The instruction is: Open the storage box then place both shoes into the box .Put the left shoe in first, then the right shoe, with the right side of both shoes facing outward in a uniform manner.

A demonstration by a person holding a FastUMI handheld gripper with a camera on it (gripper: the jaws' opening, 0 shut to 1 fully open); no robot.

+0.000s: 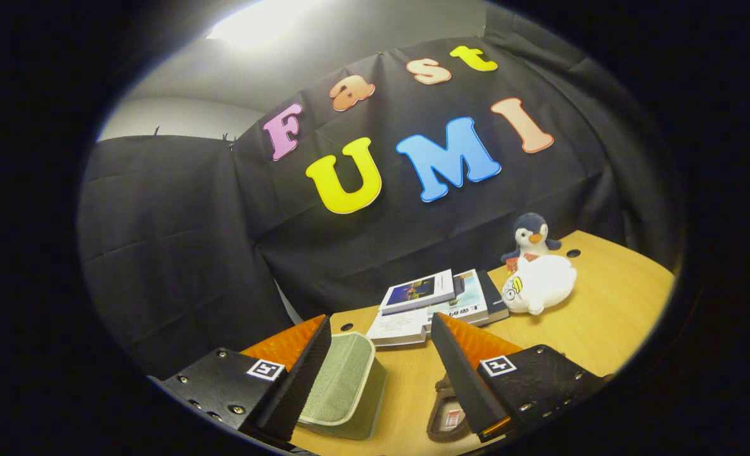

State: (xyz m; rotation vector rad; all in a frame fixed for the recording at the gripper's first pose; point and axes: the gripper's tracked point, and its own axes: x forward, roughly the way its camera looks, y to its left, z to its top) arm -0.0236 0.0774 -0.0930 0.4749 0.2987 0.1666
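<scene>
Jaws open, nothing gripped; green shoe (343,386) lies on the table (603,323) between them, against the left finger (305,373).

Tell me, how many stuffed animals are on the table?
2: a penguin by the black cloth, and a white plush lying before it, beside the books. Gripper open.

The gripper (381,329) is held above the table, its two fingers spread wide apart with nothing pressed between them. One finger (305,370) slants in from 7 o'clock, the other (460,367) from 5 o'clock. Their tips lean slightly toward each other, pointing to 12 o'clock.
</scene>
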